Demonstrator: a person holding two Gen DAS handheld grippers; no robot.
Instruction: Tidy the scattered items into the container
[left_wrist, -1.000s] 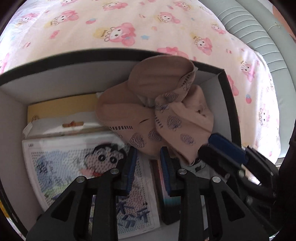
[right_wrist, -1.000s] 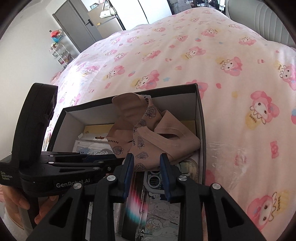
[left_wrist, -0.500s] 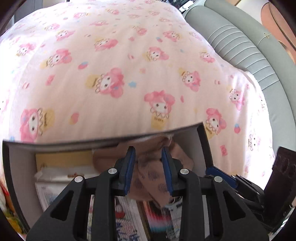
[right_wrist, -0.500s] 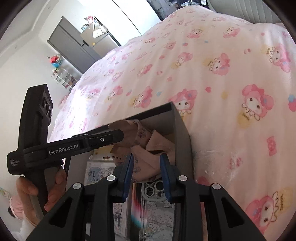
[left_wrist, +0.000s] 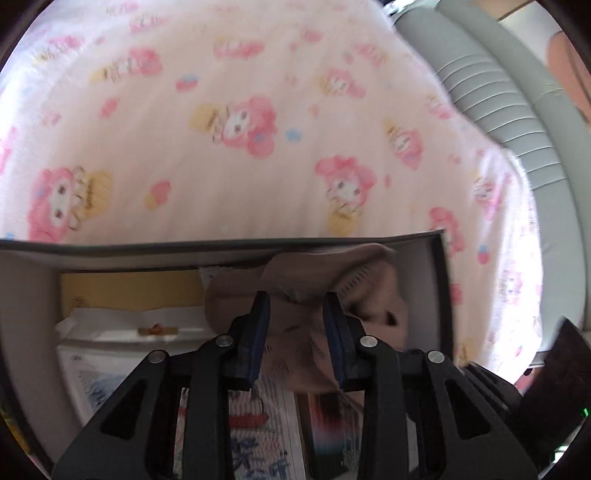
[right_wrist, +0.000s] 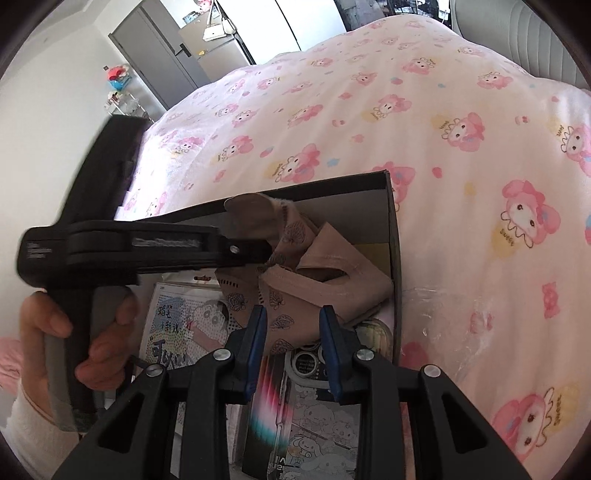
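Note:
A black-rimmed box (left_wrist: 221, 251) (right_wrist: 393, 240) with white walls stands on the bed. A crumpled tan patterned cloth (left_wrist: 369, 291) (right_wrist: 325, 280) lies in its far right corner, on top of flat packs. My left gripper (left_wrist: 295, 306) hovers over the box with its jaws apart; the cloth shows beyond the gap, not pressed. From the right wrist, the left gripper (right_wrist: 264, 253) is side-on, its tip by the cloth's upper fold. My right gripper (right_wrist: 293, 321) is open above the cloth's near edge, nothing pinched.
In the box lie a cartoon craft kit (right_wrist: 177, 325), a yellow envelope (left_wrist: 129, 291), a dark rainbow-striped pack (right_wrist: 266, 406) and a sticker sheet (right_wrist: 321, 424). The pink cartoon-print bedcover (right_wrist: 443, 147) surrounds the box. A grey padded headboard (left_wrist: 498, 92) lies beyond. A hand (right_wrist: 103, 354) holds the left gripper.
The left gripper has risen and tipped upward, so the box sits lower in its view and more bedcover shows. Its jaws stand slightly wider. The cloth stays in the box.

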